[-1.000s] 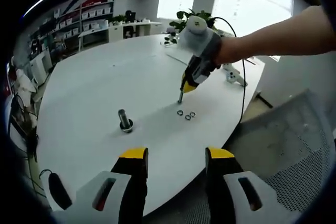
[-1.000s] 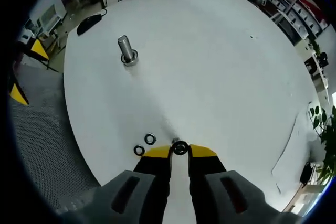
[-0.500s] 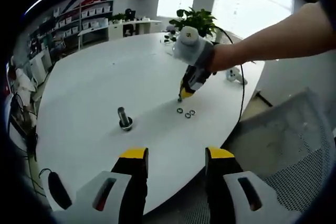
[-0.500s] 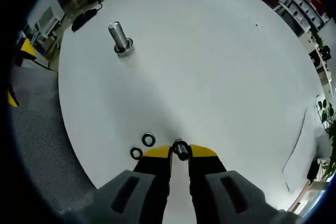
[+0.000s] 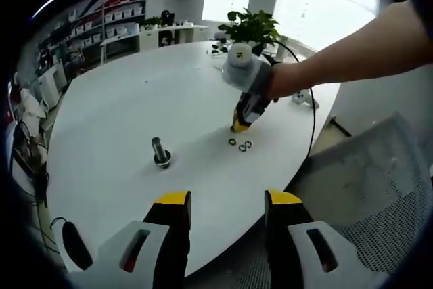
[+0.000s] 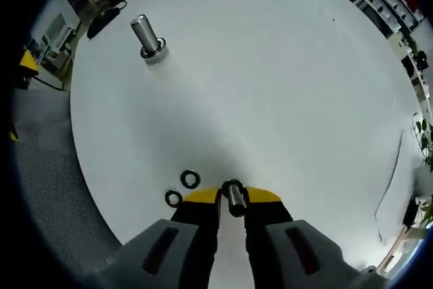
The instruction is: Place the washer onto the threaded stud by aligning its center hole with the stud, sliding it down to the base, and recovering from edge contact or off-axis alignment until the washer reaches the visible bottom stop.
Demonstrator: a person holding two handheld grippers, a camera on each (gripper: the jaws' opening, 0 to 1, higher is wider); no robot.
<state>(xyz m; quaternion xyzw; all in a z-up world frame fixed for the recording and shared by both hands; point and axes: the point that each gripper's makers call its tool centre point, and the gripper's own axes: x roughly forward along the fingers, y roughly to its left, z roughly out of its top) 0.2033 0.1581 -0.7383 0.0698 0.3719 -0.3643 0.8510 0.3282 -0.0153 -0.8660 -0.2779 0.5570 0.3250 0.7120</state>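
Washer (image 6: 233, 196) between right tongs (image 6: 232, 197)

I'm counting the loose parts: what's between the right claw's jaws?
The right claw is shut on one washer, held on edge at the yellow tips. Two more washers lie on the table beside it. Any washer behind it is hidden.

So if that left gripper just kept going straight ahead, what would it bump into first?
Probably the edge of the white table. The left gripper is open and aims between the threaded stud and the loose washers. Depth is unclear.
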